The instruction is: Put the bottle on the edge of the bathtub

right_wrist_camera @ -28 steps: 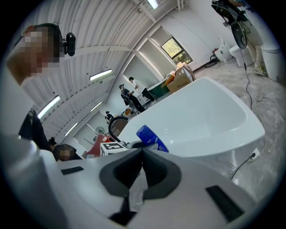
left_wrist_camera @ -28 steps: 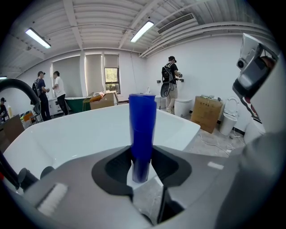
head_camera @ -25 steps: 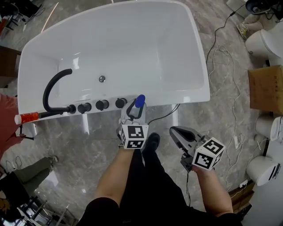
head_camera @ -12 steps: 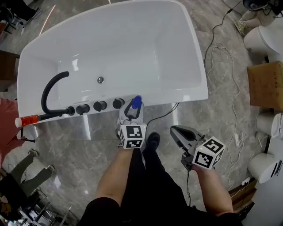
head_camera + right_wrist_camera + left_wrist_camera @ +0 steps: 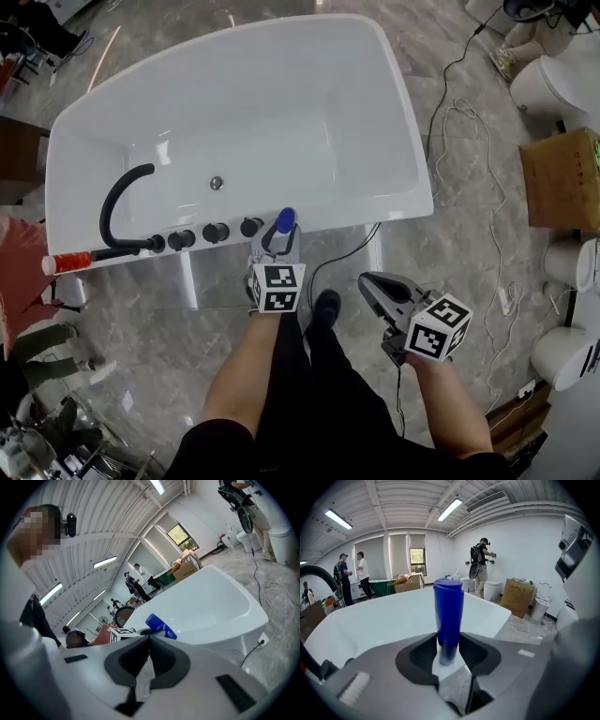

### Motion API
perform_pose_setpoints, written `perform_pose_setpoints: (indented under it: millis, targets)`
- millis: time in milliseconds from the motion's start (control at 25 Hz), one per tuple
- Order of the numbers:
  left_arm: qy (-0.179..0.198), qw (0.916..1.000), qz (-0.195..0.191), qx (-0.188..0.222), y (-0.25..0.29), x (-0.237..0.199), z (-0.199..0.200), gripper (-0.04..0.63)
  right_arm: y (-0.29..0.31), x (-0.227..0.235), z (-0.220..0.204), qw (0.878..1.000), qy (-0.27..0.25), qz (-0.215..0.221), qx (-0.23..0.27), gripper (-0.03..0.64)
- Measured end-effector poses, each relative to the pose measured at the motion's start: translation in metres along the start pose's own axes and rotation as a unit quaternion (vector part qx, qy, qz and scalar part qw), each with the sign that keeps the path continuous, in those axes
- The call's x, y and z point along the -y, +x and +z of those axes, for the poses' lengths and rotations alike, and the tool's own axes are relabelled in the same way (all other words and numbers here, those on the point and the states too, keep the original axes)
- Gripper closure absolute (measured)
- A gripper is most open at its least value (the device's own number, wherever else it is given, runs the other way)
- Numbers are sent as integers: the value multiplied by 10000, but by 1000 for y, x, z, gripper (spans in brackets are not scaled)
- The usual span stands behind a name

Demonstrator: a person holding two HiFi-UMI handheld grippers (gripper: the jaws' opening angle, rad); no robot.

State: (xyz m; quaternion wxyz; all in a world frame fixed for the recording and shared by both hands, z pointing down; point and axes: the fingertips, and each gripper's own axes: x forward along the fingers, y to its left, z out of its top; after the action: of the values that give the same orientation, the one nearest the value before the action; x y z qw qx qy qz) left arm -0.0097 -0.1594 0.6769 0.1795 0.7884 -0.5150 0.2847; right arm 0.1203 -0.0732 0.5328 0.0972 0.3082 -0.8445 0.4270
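Observation:
A blue bottle (image 5: 284,223) (image 5: 448,616) stands upright between the jaws of my left gripper (image 5: 277,246), which is shut on it, at the near rim of the white bathtub (image 5: 394,208), just right of the black tap knobs (image 5: 216,232). Whether the bottle's base touches the rim is hidden by the jaws. In the right gripper view the bottle (image 5: 161,626) shows tilted beyond the jaws. My right gripper (image 5: 380,287) hangs lower right over the floor, jaws shut with nothing between them.
A black curved spout (image 5: 122,199) and a red-and-white tube (image 5: 66,262) sit at the tub's left end. A black cable (image 5: 342,248) runs under the tub. A cardboard box (image 5: 561,180) and white toilets (image 5: 544,84) stand to the right. People stand in the background.
My left gripper with the bottle has edged slightly up toward the tub rim. The right gripper has hardly moved.

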Motion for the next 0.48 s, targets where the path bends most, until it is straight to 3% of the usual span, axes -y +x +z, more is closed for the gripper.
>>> perform_pose_setpoints:
  millis: [480]
  targets:
    - [-147, 9990, -154, -397, -12, 4, 5, 439, -27, -13, 10, 9998, 16, 4, 175, 606]
